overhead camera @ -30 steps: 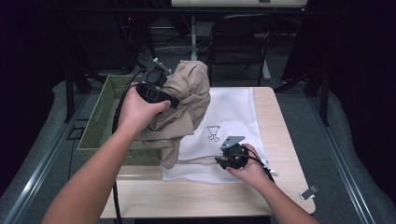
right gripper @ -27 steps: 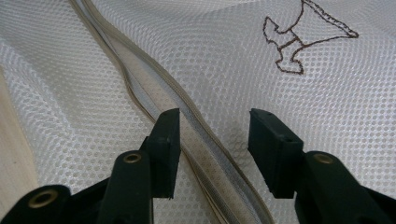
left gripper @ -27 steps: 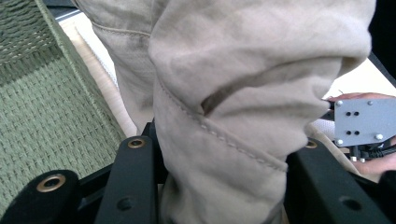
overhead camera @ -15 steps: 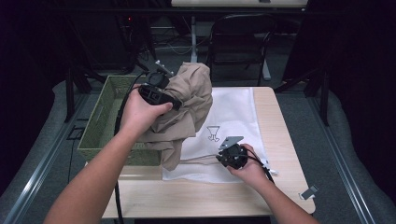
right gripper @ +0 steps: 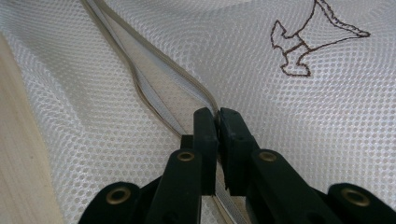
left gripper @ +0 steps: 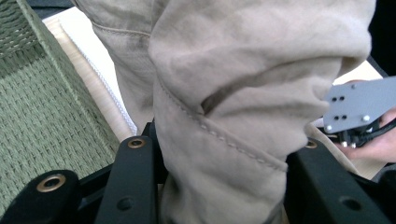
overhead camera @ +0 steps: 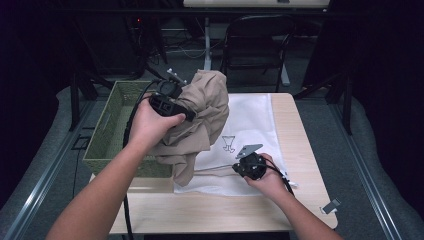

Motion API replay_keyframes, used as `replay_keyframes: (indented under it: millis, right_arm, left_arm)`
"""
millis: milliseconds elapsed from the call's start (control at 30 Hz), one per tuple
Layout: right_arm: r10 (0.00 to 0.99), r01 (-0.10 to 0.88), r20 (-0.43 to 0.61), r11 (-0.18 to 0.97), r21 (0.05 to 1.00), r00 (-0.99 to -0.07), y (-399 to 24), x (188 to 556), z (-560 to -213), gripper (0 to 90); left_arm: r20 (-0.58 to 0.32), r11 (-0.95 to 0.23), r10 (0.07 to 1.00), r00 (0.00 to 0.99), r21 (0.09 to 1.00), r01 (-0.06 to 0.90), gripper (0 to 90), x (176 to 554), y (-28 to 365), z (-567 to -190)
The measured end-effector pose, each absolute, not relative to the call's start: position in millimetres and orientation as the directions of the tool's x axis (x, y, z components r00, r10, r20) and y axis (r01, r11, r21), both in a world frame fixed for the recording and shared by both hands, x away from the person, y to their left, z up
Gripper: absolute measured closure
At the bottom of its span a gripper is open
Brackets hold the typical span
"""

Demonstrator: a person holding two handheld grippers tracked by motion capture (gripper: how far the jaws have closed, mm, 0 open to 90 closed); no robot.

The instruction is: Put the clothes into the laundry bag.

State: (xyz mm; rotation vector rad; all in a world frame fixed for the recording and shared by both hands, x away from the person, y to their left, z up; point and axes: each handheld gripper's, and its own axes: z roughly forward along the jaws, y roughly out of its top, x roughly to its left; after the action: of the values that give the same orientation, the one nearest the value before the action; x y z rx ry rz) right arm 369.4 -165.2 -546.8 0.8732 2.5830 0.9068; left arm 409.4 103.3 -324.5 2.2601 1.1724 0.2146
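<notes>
A tan garment hangs bunched over the table's left side, and my left gripper is shut on it. In the left gripper view the cloth fills the gap between the two black jaws of the left gripper. A white mesh laundry bag with a brown embroidered figure lies flat on the table. My right gripper rests at the bag's front edge. Its jaws have just been closing. In the right gripper view the right gripper pinches the bag's zipper edge.
A green woven basket stands at the table's left edge, beside the garment. The wooden table has a small grey clip near its front right corner. A black chair stands behind the table.
The left hand with the garment has shifted only slightly. The right hand stays at the bag's front edge.
</notes>
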Motion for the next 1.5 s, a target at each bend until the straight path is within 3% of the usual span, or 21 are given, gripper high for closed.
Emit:
replay_keyframes:
  millis: [1500]
  right_arm:
    - [0.627, 0.486, 0.016, 0.587, 0.647, -0.779, -169, 398, -497, 87.5]
  left_arm:
    - [-0.148, -0.431, 0.776, 0.613, 0.585, 0.687, 60.3, 389, 120, -332]
